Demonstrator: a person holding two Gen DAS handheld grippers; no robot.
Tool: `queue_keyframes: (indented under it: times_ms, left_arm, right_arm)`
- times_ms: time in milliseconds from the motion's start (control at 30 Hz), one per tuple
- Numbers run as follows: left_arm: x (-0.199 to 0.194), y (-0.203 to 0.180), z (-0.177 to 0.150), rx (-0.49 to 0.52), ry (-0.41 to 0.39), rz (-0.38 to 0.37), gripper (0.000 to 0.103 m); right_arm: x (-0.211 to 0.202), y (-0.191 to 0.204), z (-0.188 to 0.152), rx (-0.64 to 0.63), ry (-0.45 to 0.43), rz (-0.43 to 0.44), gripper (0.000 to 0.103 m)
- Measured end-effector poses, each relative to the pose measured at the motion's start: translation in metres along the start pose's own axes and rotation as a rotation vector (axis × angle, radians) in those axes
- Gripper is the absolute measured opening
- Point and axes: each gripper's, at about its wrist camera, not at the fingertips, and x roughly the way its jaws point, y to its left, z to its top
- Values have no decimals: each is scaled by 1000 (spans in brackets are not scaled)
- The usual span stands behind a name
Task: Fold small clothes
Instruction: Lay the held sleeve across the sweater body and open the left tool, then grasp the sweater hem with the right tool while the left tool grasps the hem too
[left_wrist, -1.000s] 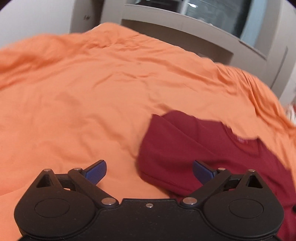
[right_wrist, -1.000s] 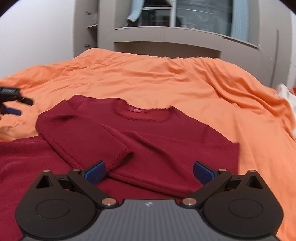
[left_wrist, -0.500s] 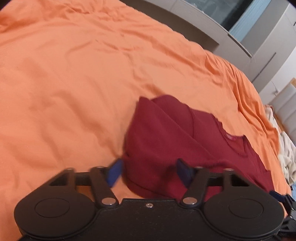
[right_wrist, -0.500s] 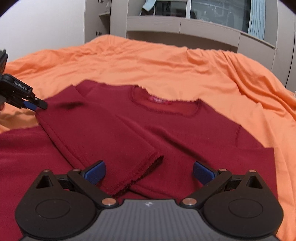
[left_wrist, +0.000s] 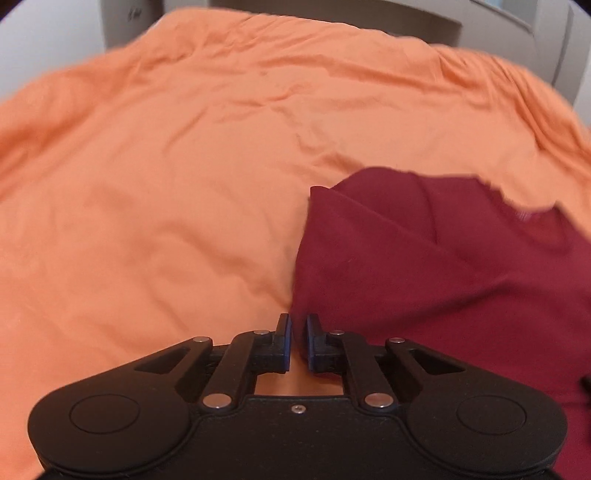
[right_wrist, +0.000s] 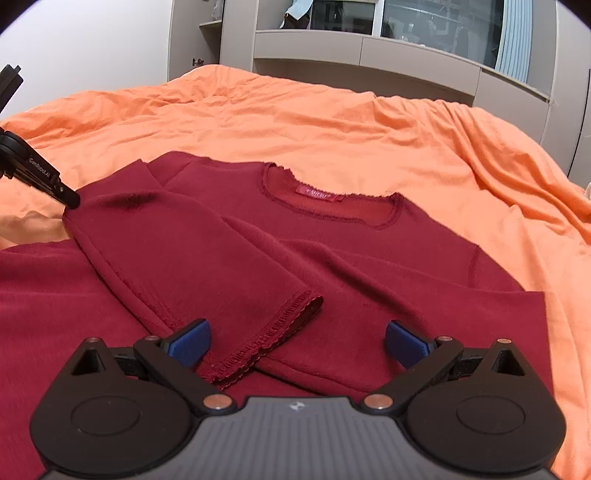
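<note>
A dark red long-sleeved top lies flat on the orange bedspread, neckline at the far side, one sleeve folded across its front with the cuff near me. My right gripper is open and empty, hovering just above the cuff. My left gripper is shut at the top's left folded edge; in the right wrist view its tip touches the fold at the shoulder. Whether cloth is pinched between the pads is not clear.
The orange bedspread covers the whole bed. Grey cabinets and shelves stand behind the bed. A white wall is at the far left.
My left gripper has closed from wide open to shut and moved in against the top's left fold. My right gripper has stayed open and come closer over the sleeve cuff.
</note>
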Motion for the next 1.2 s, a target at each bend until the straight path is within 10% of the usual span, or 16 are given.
queue_keyframes:
  times_ms: [333, 533, 1000, 1200]
  left_arm:
    - [-48, 14, -14, -89, -60, -107, 79]
    - [-106, 3, -44, -35, -125, -186, 100]
    - [-218, -42, -148, 208, -247, -372, 102]
    - [-239, -62, -181, 310, -254, -428, 102]
  right_arm:
    - [-68, -9, 3, 22, -46, -6, 103]
    - [-142, -6, -17, -40, -69, 12, 103]
    - [-270, 34, -92, -285, 60, 202, 103]
    - [-274, 61, -111, -396, 104, 147, 103]
